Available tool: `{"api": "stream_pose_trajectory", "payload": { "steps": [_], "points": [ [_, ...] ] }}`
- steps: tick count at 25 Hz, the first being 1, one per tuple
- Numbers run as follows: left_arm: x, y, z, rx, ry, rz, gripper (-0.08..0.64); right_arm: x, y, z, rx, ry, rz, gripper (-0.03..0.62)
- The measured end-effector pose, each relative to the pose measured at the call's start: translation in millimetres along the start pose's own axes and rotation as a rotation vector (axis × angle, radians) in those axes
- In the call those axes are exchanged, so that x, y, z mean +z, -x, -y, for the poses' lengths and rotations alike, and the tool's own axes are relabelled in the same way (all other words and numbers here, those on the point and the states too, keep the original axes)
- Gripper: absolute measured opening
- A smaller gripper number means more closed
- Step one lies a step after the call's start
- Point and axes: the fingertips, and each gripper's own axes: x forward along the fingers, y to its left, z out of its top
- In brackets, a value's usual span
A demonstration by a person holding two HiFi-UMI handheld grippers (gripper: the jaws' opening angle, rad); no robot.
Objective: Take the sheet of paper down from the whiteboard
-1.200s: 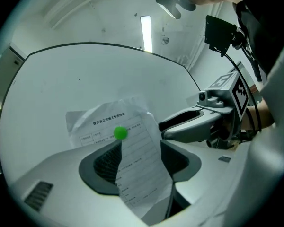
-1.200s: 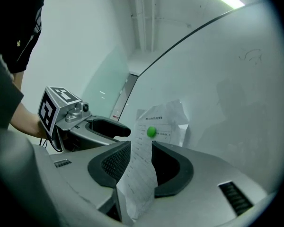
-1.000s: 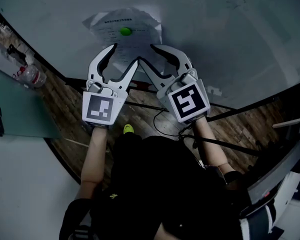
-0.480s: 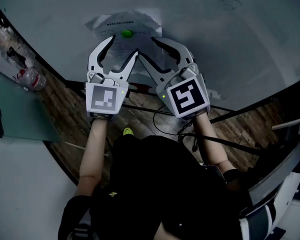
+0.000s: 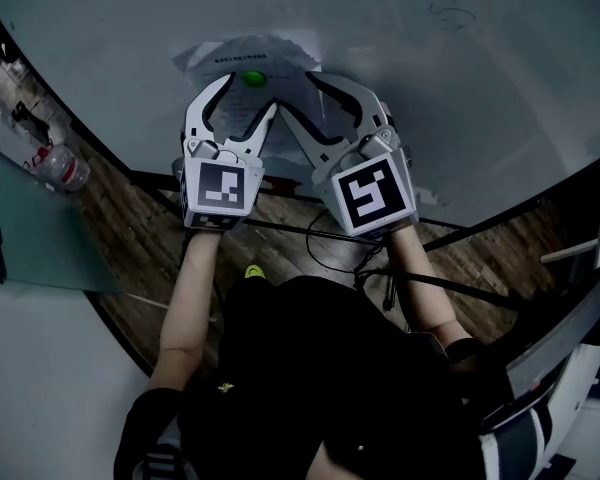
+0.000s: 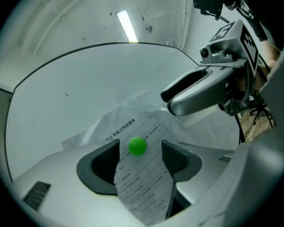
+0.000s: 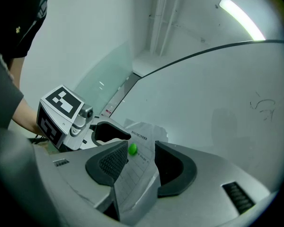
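The left gripper is released, its jaws wide apart before the green magnet that pins the crumpled sheet of paper to the whiteboard. The right gripper is also unclenched, with the sheet's lower edge loose between its jaws. In the head view the grippers hide the sheet's lower part, and its print is unreadable.

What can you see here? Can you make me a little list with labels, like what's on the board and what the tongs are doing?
Board: whiteboard, in front of both tongs
Paper: sheet of paper, crumpled, on the whiteboard, not yet taken down
Holder: green magnet near the top of the sheet
Left tongs: open, lined up with the green magnet, gripping nothing
Right tongs: open, facing the sheet, close beside the left tongs
Held: nothing
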Motion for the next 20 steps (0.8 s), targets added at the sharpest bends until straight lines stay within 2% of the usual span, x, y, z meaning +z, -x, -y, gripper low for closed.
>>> {"api": "stream_pose_trajectory", "payload": {
  "steps": [8,20],
  "points": [
    [3.2,-6.0,-4.2,0.044,-0.085,-0.003,0.264,7.7,1.7,11.6,-0.038,0.033,0.007,0.174],
    [3.4,-15.0,-7.1,0.072,-0.102,-0.014,0.232,5.3,-3.9,18.7,-0.065,0.113,-0.023,0.175]
  ]
}}
